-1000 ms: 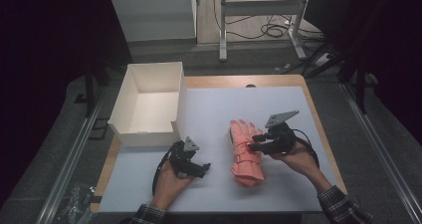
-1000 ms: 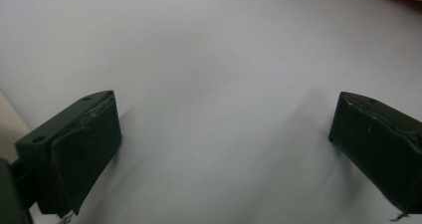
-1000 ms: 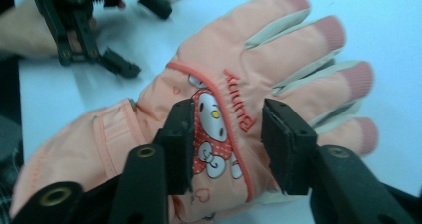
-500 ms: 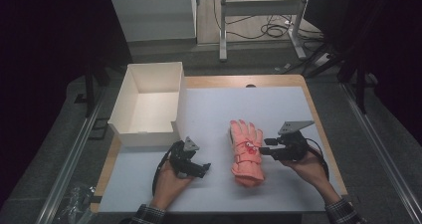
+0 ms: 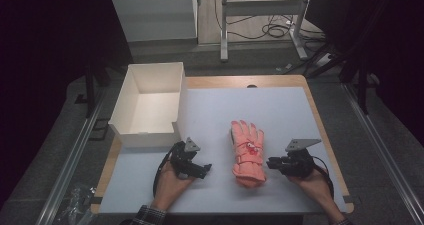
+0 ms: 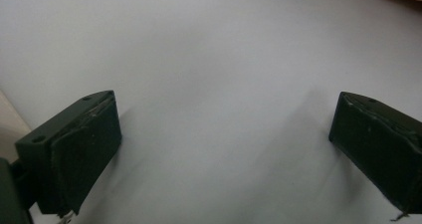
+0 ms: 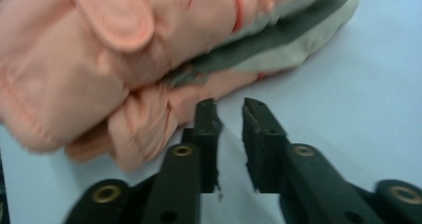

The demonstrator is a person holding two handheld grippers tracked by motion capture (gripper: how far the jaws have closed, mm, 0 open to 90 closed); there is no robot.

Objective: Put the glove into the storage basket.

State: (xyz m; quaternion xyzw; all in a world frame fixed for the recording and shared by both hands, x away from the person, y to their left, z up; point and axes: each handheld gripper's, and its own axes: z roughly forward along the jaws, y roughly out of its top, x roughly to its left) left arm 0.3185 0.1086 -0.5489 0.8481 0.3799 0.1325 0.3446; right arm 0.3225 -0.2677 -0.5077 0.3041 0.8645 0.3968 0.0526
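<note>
A salmon-pink winter glove (image 5: pixel 247 152) lies flat on the white mat, fingers pointing away from me. In the right gripper view the glove (image 7: pixel 124 59) shows its grey-and-cream cuff just ahead of the jaws. My right gripper (image 5: pixel 270 162) rests on the mat just right of the glove's cuff, apart from it. Its jaws (image 7: pixel 231 109) are almost together, with a narrow gap and nothing between them. My left gripper (image 5: pixel 205 169) rests on the mat left of the glove. It is wide open (image 6: pixel 224 149) over bare mat.
An open white cardboard box (image 5: pixel 145 135) stands at the table's left, just beyond the left gripper. The white mat (image 5: pixel 280 110) covers the wooden table top. Dark floor, cables and table legs lie beyond the far edge.
My right gripper has drawn back to the right, away from the glove. The glove has settled straighter on the mat. The left gripper has stayed put.
</note>
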